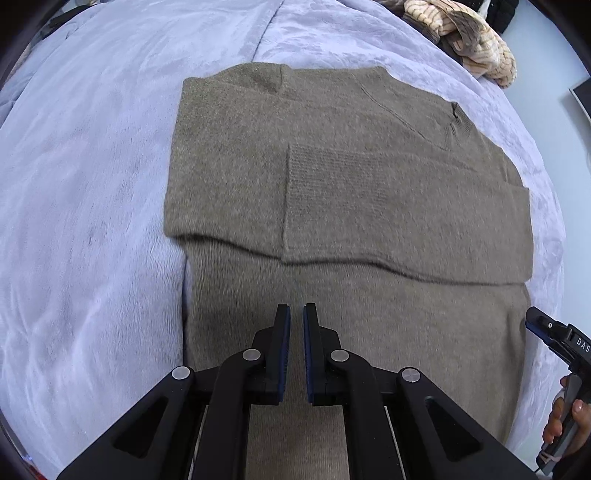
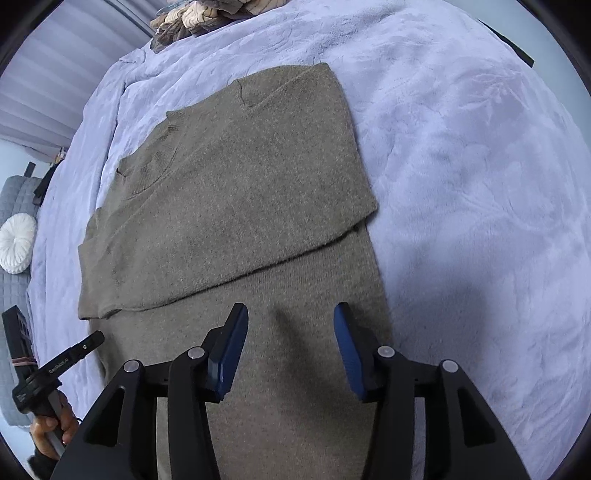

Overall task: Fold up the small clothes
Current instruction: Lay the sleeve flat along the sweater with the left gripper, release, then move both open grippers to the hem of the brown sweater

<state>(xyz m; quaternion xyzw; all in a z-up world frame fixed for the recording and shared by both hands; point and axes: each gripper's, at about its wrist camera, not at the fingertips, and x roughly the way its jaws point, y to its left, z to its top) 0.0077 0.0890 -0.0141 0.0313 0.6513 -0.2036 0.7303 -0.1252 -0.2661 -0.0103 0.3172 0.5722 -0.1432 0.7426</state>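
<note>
An olive-brown knit sweater (image 1: 332, 177) lies flat on a lavender blanket, both sleeves folded across its chest. It also shows in the right wrist view (image 2: 240, 192). My left gripper (image 1: 296, 314) hovers over the sweater's lower body, its jaws nearly together with a thin gap and nothing between them. My right gripper (image 2: 290, 314) is open over the lower body near the sweater's right edge, holding nothing. The right gripper shows at the left wrist view's right edge (image 1: 546, 328); the left gripper shows at the right wrist view's lower left (image 2: 79, 350).
The lavender blanket (image 1: 92, 184) covers the bed around the sweater. A pile of striped tan clothes (image 1: 472, 40) lies at the far end, also in the right wrist view (image 2: 199, 14). A white round cushion (image 2: 16, 243) sits on a grey seat at left.
</note>
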